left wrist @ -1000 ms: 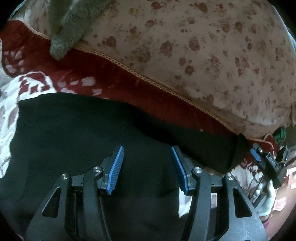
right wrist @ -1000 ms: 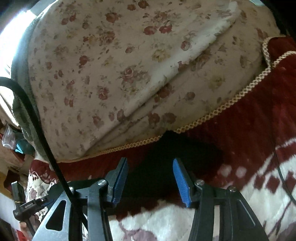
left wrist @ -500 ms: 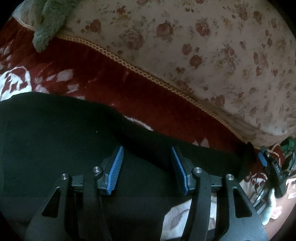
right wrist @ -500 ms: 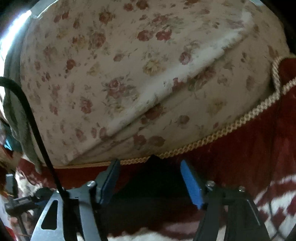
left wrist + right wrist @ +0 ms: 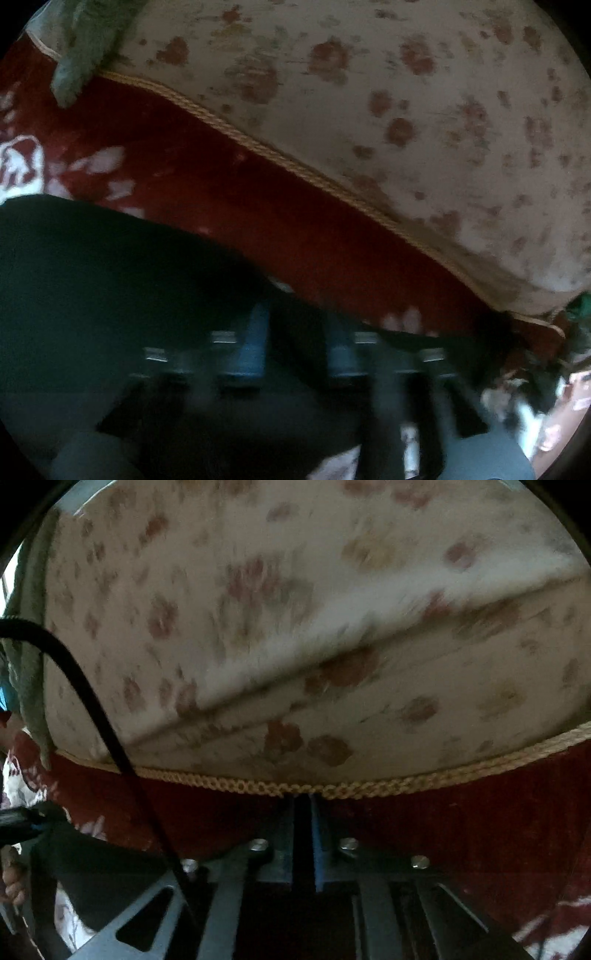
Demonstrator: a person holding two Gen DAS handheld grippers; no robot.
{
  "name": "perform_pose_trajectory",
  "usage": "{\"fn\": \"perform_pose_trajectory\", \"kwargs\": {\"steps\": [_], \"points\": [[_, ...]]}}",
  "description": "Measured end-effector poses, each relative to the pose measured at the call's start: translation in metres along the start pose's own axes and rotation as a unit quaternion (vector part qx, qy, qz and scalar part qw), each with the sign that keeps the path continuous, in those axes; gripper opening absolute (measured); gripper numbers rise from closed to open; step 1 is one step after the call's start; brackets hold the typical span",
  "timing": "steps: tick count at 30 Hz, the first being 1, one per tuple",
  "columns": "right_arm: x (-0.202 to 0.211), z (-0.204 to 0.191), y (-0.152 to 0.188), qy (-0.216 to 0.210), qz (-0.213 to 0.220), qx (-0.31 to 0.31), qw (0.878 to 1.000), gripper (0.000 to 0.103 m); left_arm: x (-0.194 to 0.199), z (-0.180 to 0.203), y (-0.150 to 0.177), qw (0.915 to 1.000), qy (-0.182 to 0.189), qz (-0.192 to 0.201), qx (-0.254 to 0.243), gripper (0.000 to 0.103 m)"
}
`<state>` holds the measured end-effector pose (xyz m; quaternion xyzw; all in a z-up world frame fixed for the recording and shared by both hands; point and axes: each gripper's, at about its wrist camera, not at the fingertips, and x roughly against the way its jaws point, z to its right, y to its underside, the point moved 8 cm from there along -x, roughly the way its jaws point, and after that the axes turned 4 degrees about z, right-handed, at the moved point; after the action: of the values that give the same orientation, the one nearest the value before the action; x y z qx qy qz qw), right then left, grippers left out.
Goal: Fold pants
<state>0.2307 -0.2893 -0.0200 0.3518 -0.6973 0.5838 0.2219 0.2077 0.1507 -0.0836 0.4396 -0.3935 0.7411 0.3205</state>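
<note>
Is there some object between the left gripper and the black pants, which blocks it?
Nothing visible blocks it. The left gripper, though blurred, is directly over the black pants, fingers apart. The floral cushion lies farther back, beyond the red blanket.

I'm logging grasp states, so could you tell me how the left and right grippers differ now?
The right gripper has closed to a narrow gap pinching black pants; the left gripper stands open over the pants. The right is sharp, the left motion-blurred. Both have blue pads.
</note>
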Motion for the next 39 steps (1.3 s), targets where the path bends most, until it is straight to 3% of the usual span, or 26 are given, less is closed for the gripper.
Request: {"fn": "perform_pose_trajectory", "kwargs": {"steps": [3,10,17,24,30,34,37,39], "points": [[0.029,0.008,-0.01,-0.03,0.031,-0.025,0.999,0.006,0.007,-0.004,0.0,0.9997,0.023,0.009,0.004,0.007],[0.1,0.021,-0.012,-0.059,0.07,-0.031,0.995,0.005,0.062,0.004,0.015,0.997,0.034,0.064,-0.028,0.005],[0.152,0.014,0.012,-0.09,0.101,-0.048,0.99,0.005,0.115,0.012,0.038,0.9925,0.063,0.092,-0.051,0.005],[0.211,0.004,0.041,-0.107,0.142,-0.072,0.981,0.005,0.173,0.013,0.084,0.9871,0.089,0.106,-0.08,0.005],[0.249,0.02,0.096,-0.111,0.14,-0.103,0.978,0.005,0.184,-0.003,0.144,0.9863,0.085,0.104,-0.096,0.005],[0.243,0.031,0.16,-0.083,0.086,-0.123,0.985,0.005,0.162,-0.024,0.183,0.9887,0.048,0.091,-0.109,0.005],[0.235,0.045,0.202,-0.06,0.049,-0.178,0.981,0.014,0.147,-0.036,0.197,0.9909,0.037,0.082,-0.1,0.005],[0.239,0.047,0.22,-0.076,0.051,-0.217,0.972,0.027,0.142,-0.04,0.201,0.9919,0.035,0.079,-0.093,0.005]]}}
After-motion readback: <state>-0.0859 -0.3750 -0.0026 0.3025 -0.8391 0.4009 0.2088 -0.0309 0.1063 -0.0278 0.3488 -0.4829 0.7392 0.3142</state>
